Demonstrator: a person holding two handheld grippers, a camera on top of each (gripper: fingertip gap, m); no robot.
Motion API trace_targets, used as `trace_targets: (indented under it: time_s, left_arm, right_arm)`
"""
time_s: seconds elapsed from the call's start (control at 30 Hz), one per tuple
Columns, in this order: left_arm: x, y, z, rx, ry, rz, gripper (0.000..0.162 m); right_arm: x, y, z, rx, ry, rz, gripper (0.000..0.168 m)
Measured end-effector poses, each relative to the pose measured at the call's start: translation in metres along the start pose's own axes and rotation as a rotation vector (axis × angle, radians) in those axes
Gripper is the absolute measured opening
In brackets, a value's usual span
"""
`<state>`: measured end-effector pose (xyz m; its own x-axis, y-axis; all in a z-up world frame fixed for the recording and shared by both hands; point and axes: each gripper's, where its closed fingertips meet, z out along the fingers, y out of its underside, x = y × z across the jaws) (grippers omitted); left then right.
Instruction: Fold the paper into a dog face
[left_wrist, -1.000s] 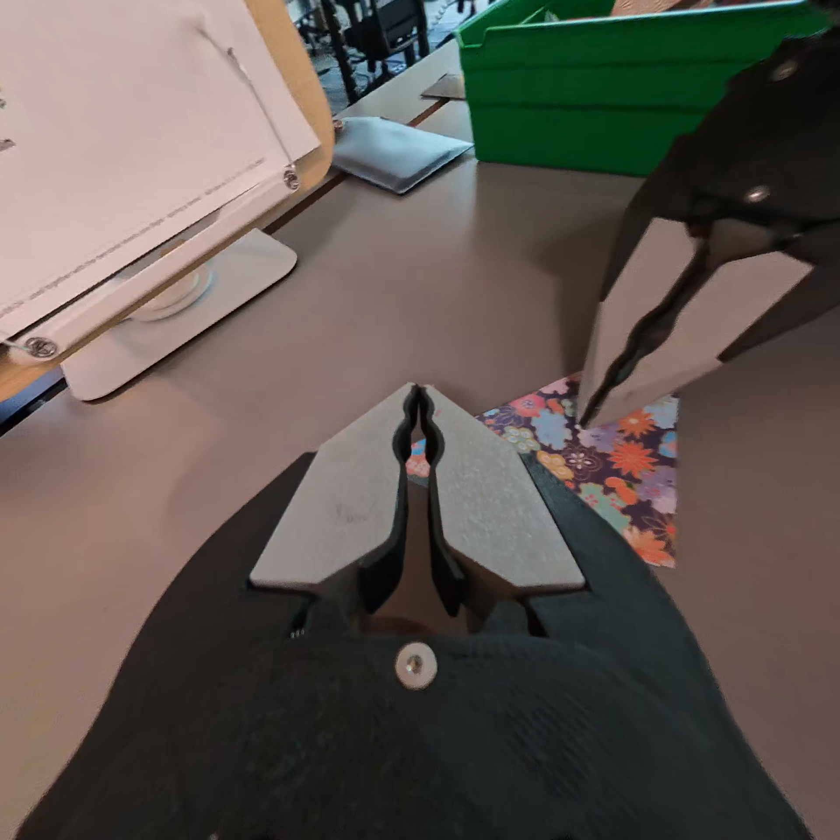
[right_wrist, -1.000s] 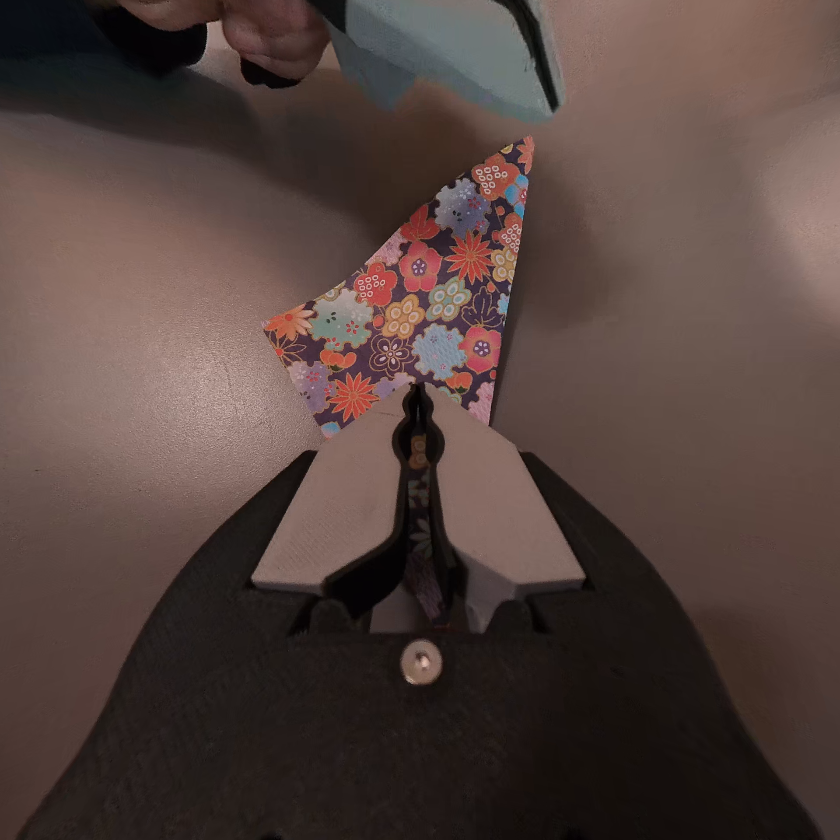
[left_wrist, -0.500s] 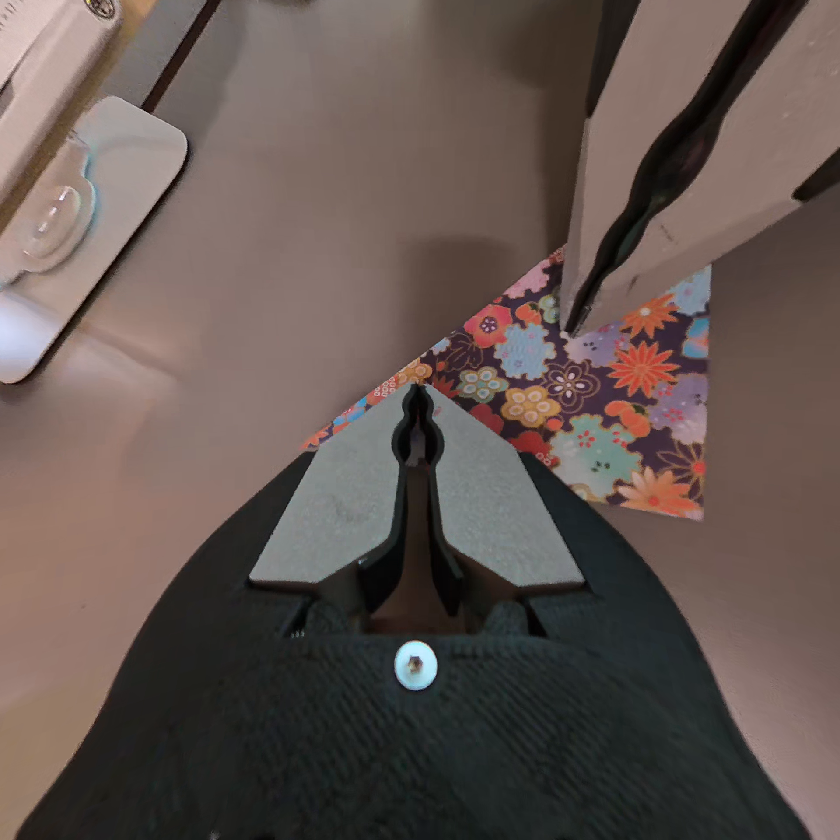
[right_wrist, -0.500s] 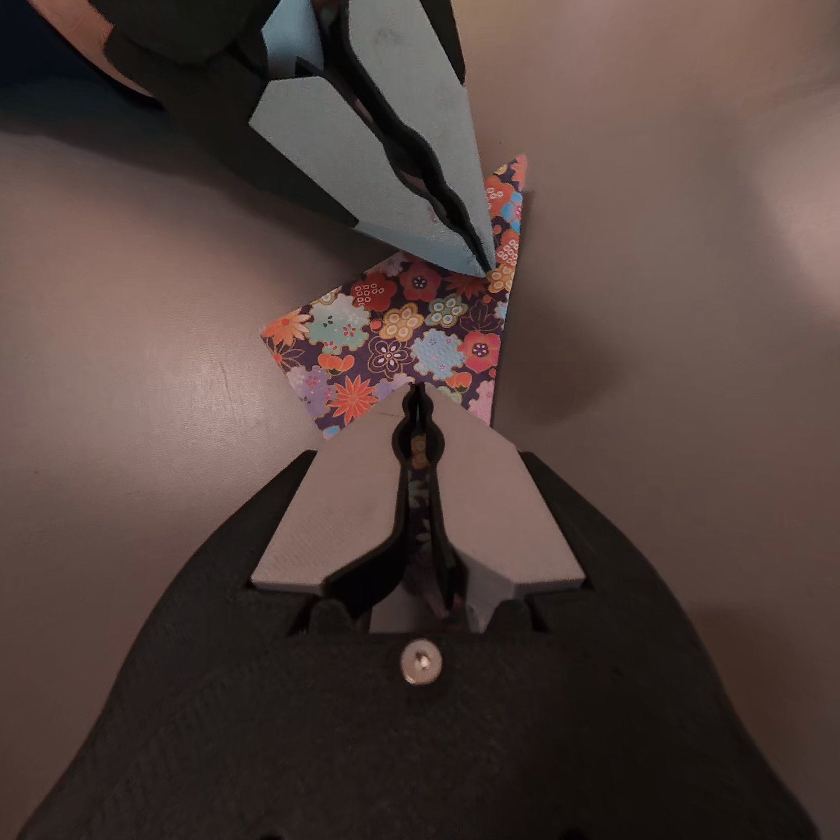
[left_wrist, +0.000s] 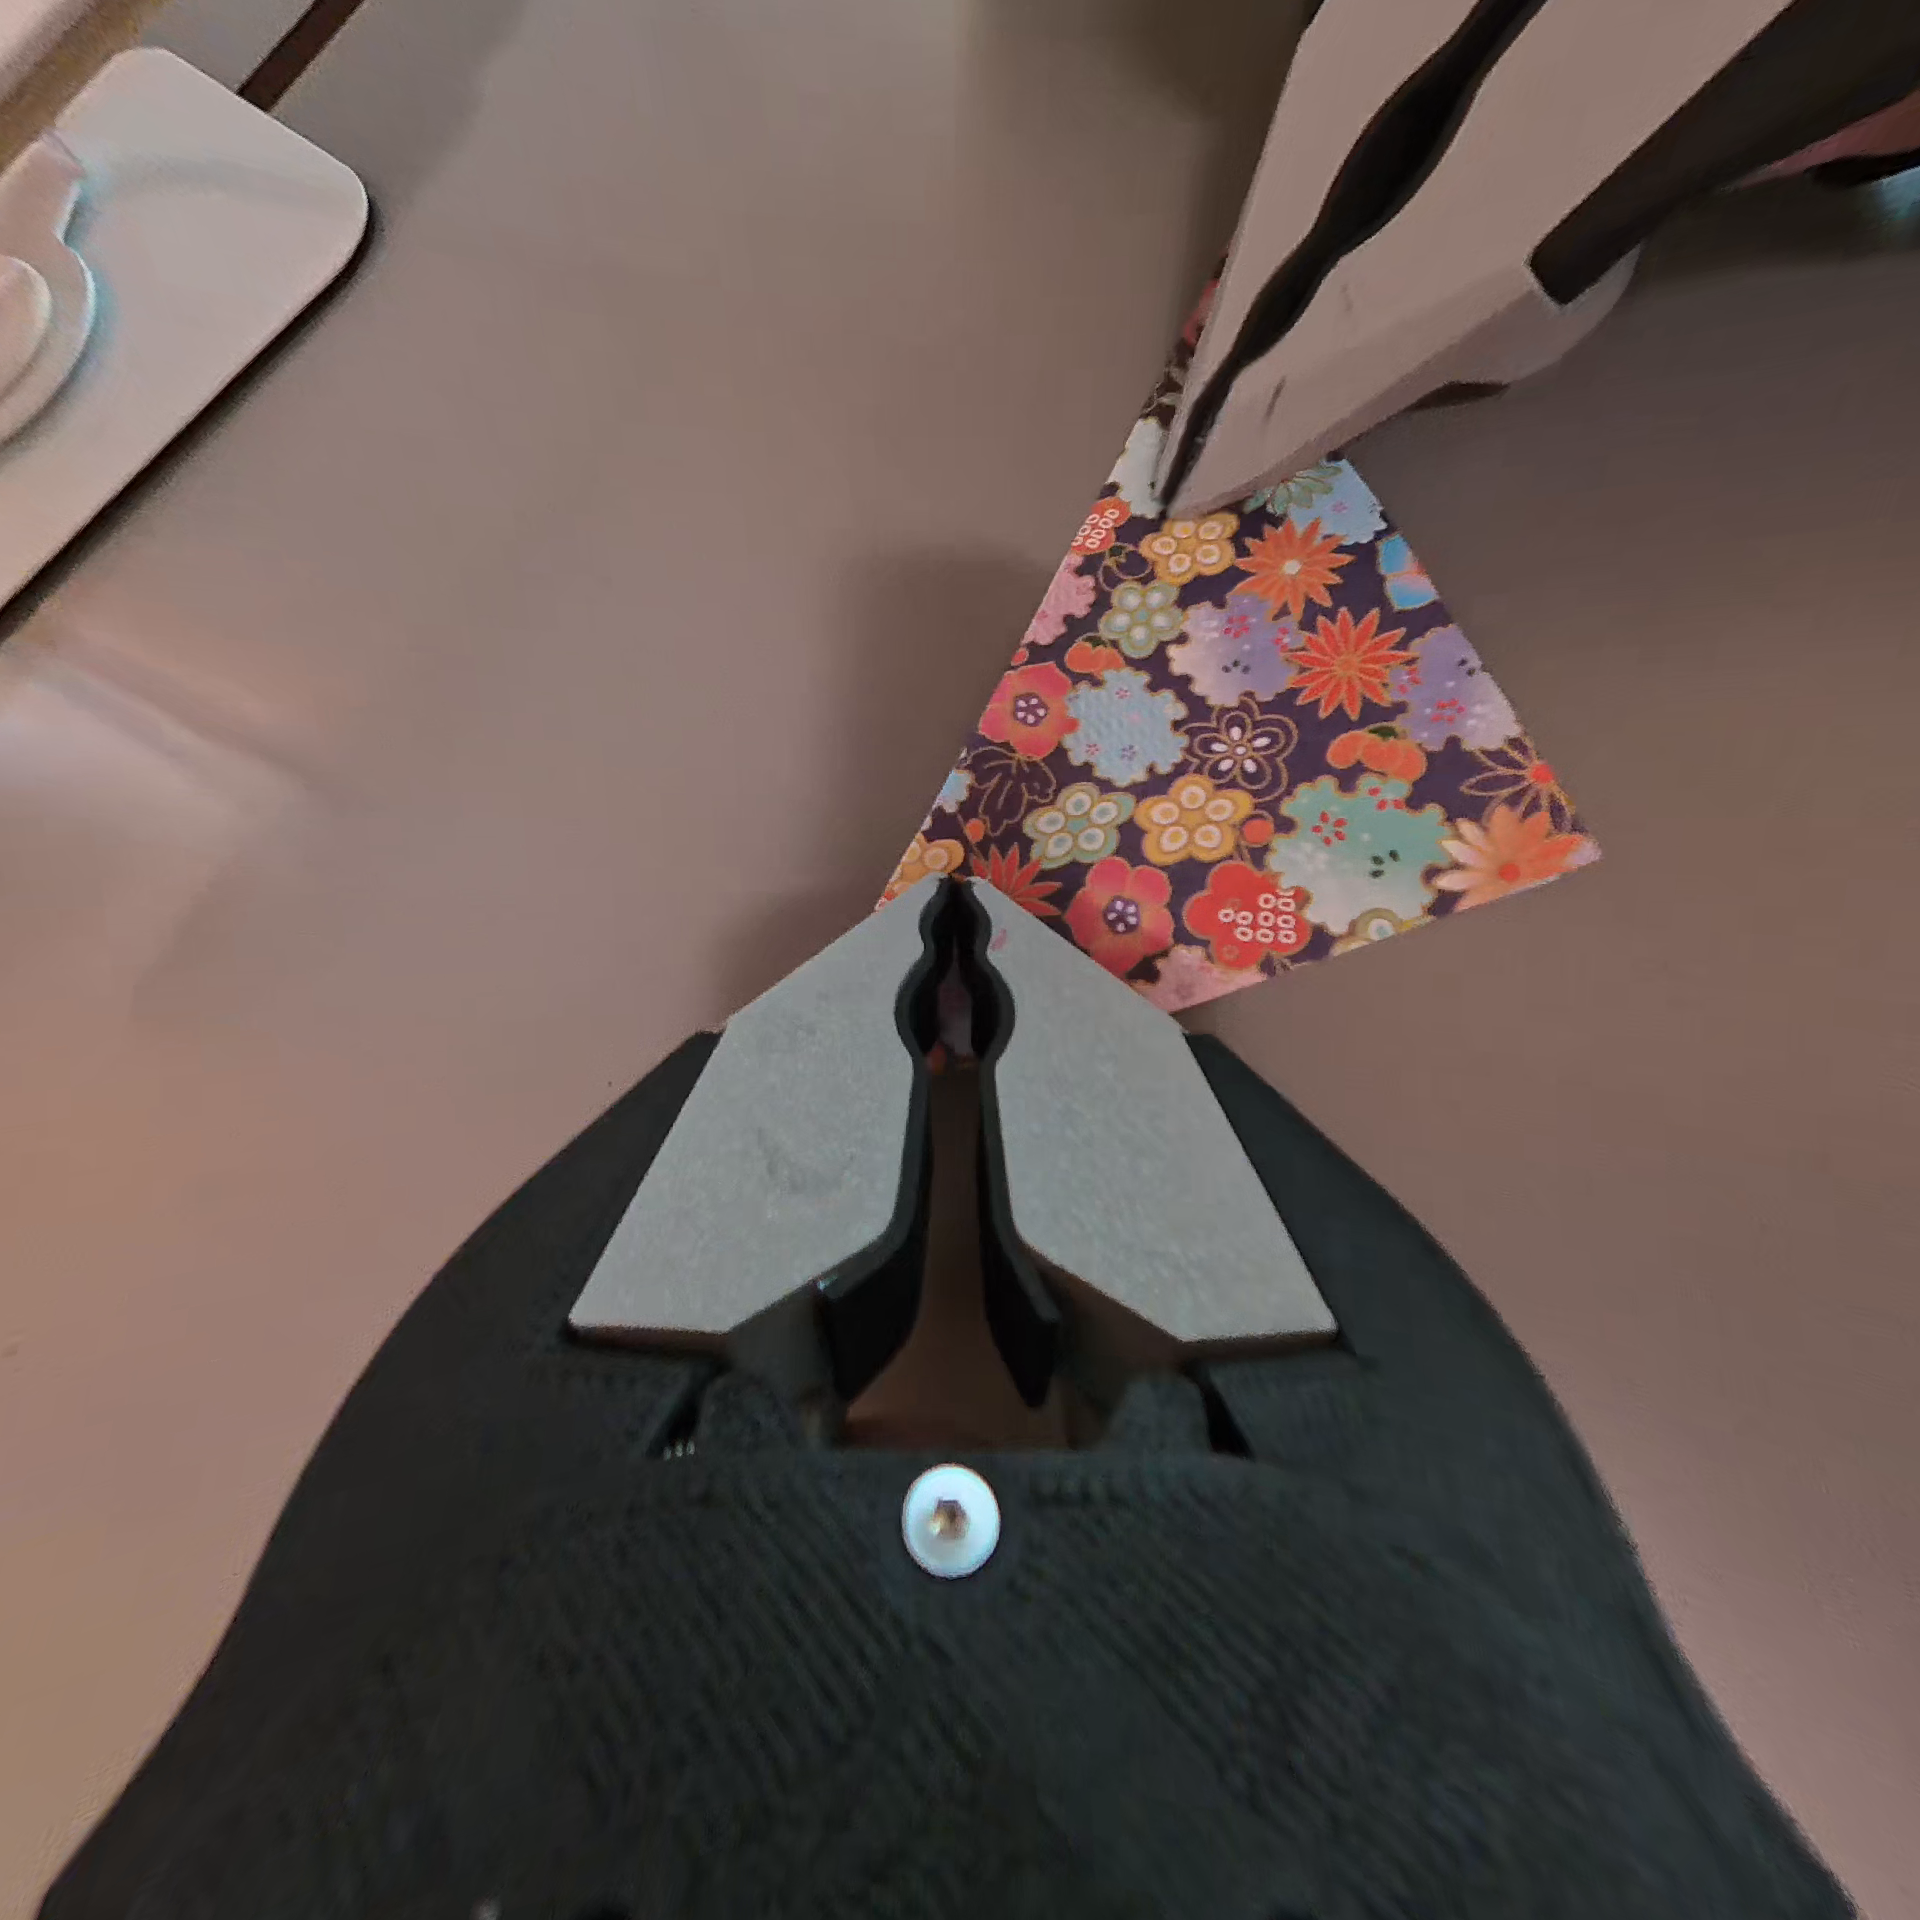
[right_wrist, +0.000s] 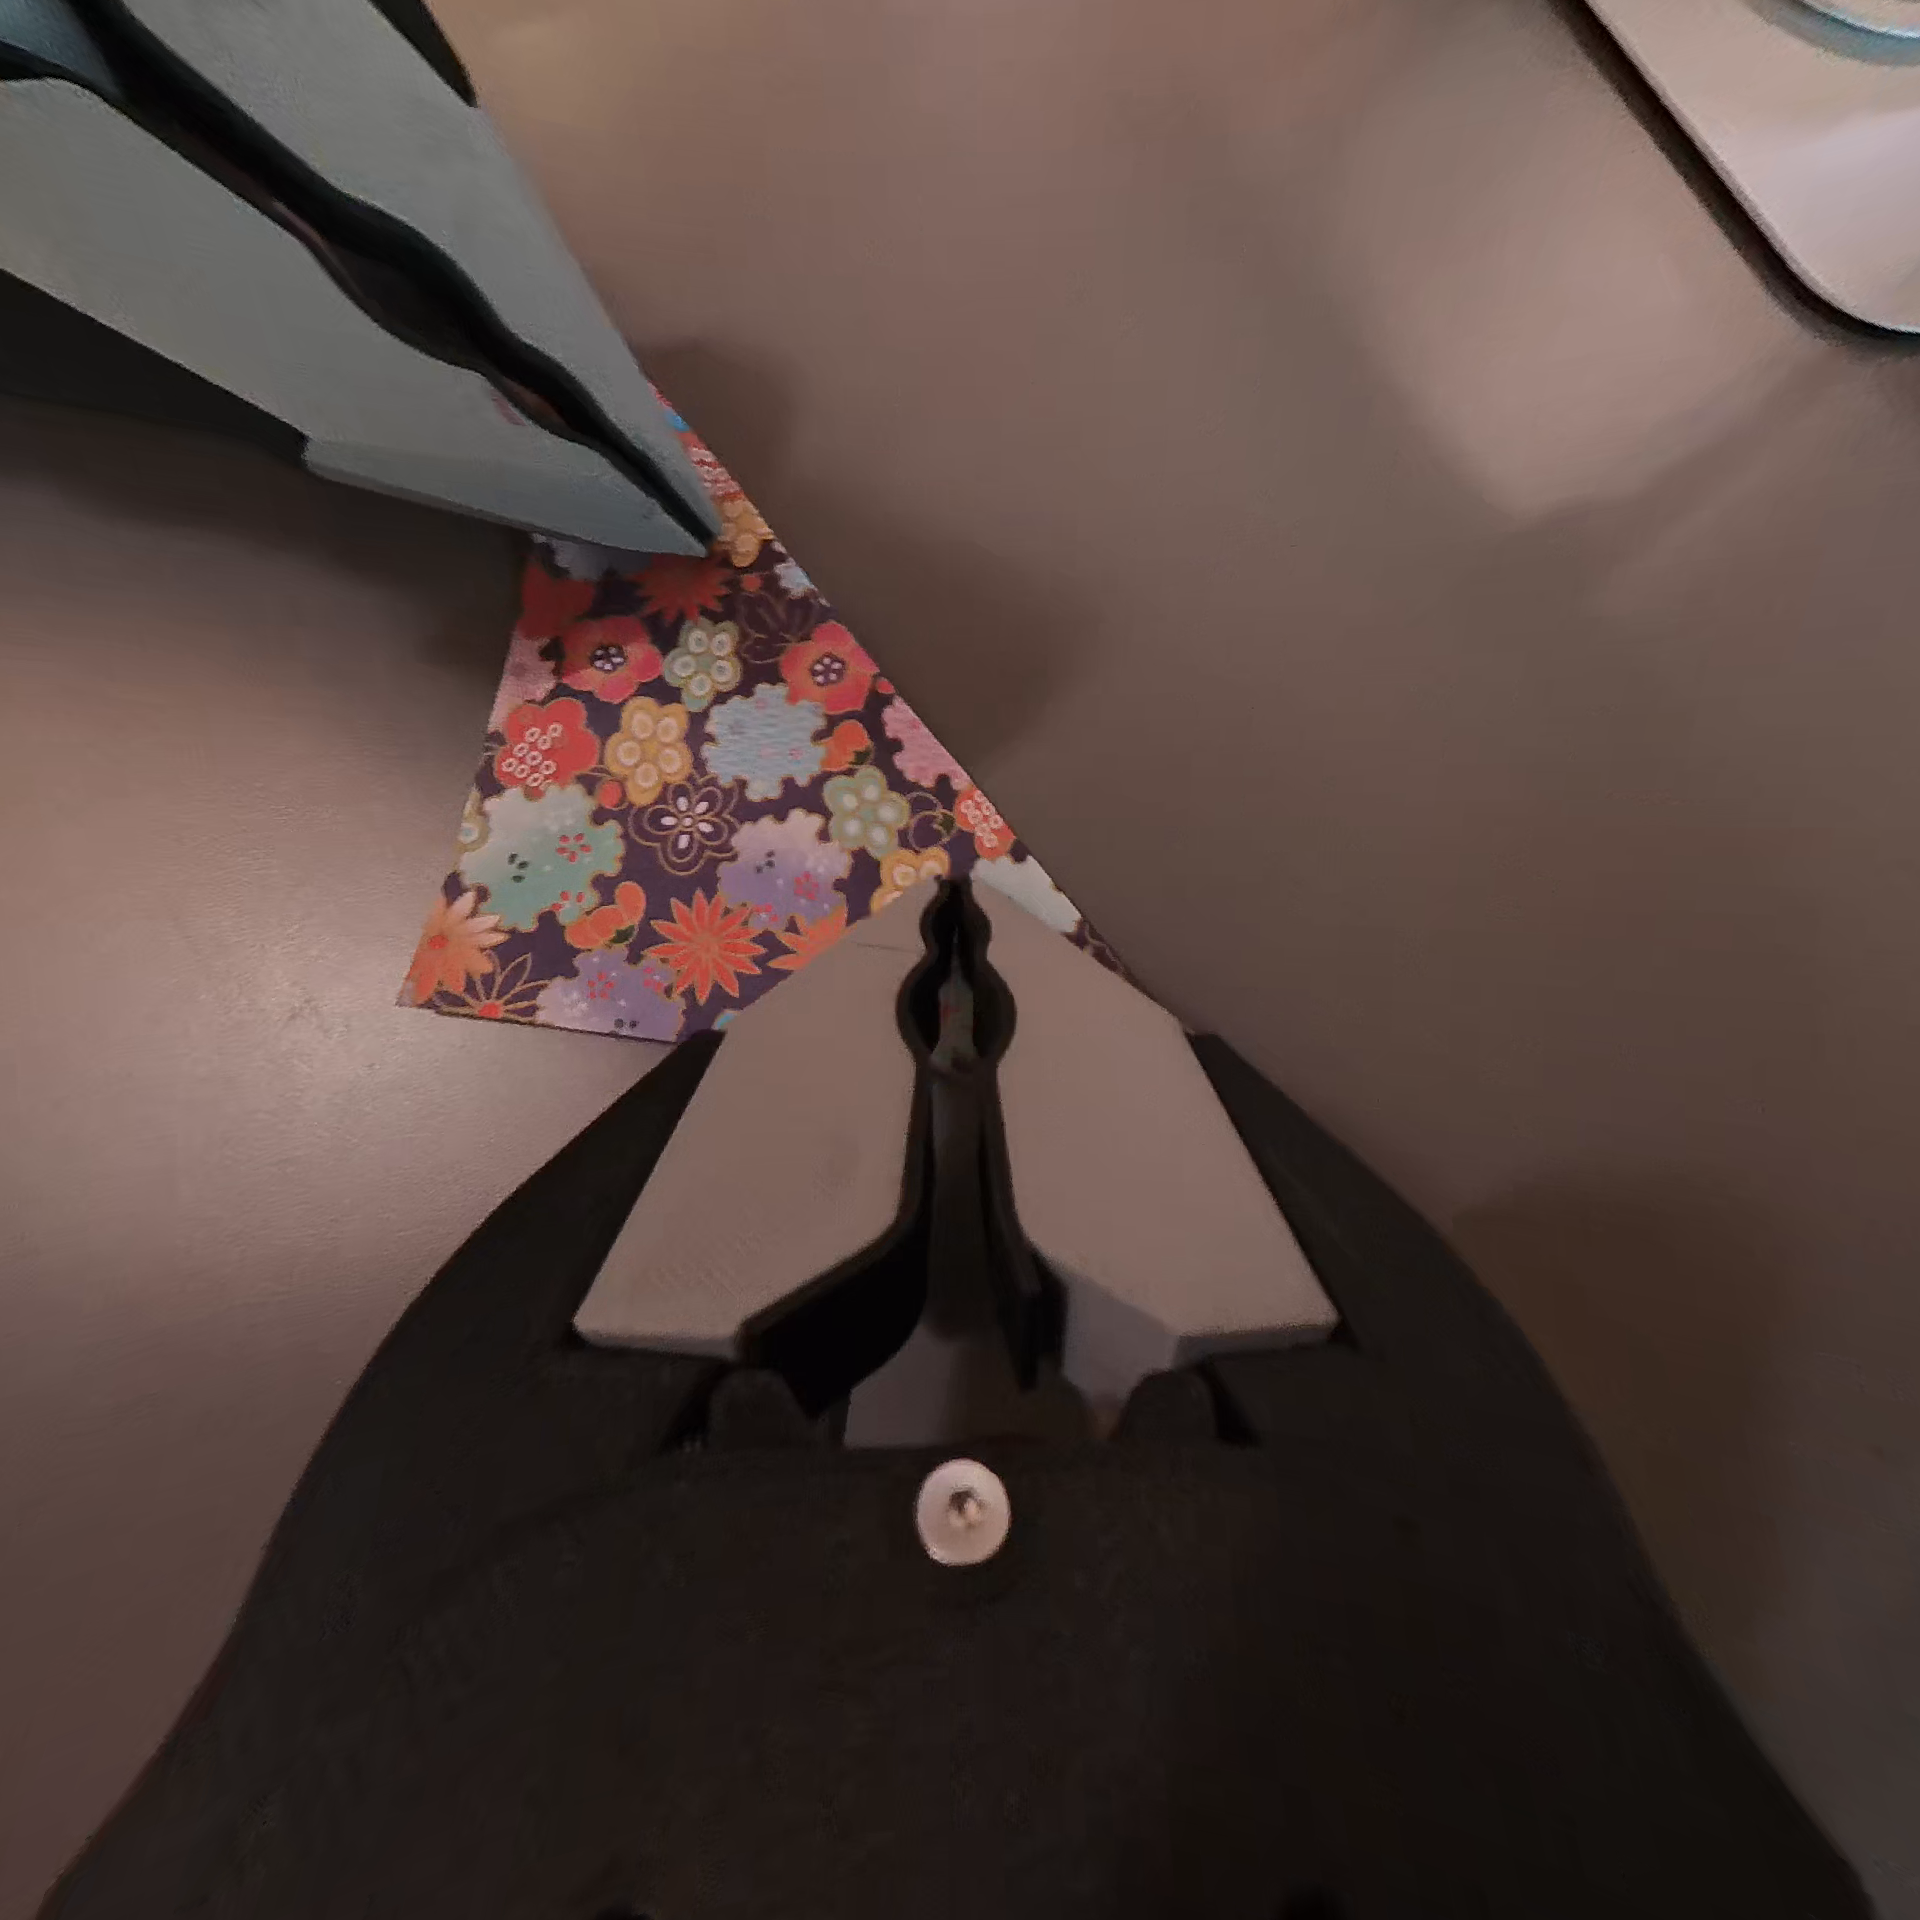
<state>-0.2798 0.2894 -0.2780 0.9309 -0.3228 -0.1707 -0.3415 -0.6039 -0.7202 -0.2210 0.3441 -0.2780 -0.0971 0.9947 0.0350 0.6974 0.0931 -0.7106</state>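
The floral paper (left_wrist: 1247, 748), folded into a triangle, lies on the brown table (left_wrist: 623, 520). My left gripper (left_wrist: 954, 885) is shut, and its tips rest on the paper's near corner. The paper shows through the gap between its fingers. My right gripper (right_wrist: 954, 885) is shut on the paper (right_wrist: 675, 790) at the other end of the long folded edge, with a strip of paper between its fingers. In the left wrist view the right gripper (left_wrist: 1174, 499) comes down from the upper right. In the right wrist view the left gripper (right_wrist: 707, 540) comes in from the upper left.
The white base of a stand (left_wrist: 177, 249) sits on the table at the far left. It also shows at the top right of the right wrist view (right_wrist: 1787, 156). There is about 9 cm between the tips of the two grippers.
My left gripper has come down and forward onto the paper's corner. The paper has turned on the table with my right gripper. The green bin and the stand's sheet have left the view.
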Motion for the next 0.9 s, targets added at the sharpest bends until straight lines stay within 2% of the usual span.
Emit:
trace_targets:
  time_s: [0.17, 0.23, 0.3, 0.33, 0.37, 0.4, 0.5, 0.7, 0.9]
  left_arm:
    - [-0.002, 0.001, -0.001, -0.001, -0.001, -0.027, 0.000]
    - [-0.003, 0.002, -0.001, -0.003, -0.012, -0.028, 0.000]
    - [-0.003, 0.002, -0.001, -0.004, -0.024, -0.023, 0.000]
    - [-0.004, 0.002, -0.001, -0.005, -0.032, -0.019, 0.000]
    - [-0.004, 0.002, -0.001, -0.006, -0.038, -0.013, 0.000]
    - [-0.004, 0.002, -0.001, -0.006, -0.042, -0.008, 0.000]
    - [-0.004, 0.002, -0.001, -0.006, -0.041, -0.009, 0.000]
    - [-0.004, 0.002, -0.001, -0.006, -0.042, -0.009, 0.000]
    - [-0.004, 0.002, -0.001, -0.006, -0.045, -0.006, 0.000]
  right_arm:
    - [0.019, 0.005, -0.009, -0.015, 0.065, 0.055, 0.000]
    - [0.035, 0.006, -0.021, 0.015, 0.098, 0.137, 0.000]
    - [0.042, 0.003, -0.033, 0.080, 0.046, 0.262, 0.000]
    - [0.043, 0.003, -0.037, 0.106, 0.004, 0.331, 0.014]
    - [0.044, 0.003, -0.040, 0.123, -0.043, 0.397, 0.035]
    - [0.042, 0.003, -0.042, 0.139, -0.093, 0.444, 0.040]
    - [0.044, 0.002, -0.044, 0.169, -0.136, 0.491, 0.040]
    - [0.037, 0.014, -0.028, 0.082, -0.142, 0.496, 0.040]
    - [0.031, 0.009, -0.023, 0.122, -0.229, 0.568, 0.030]
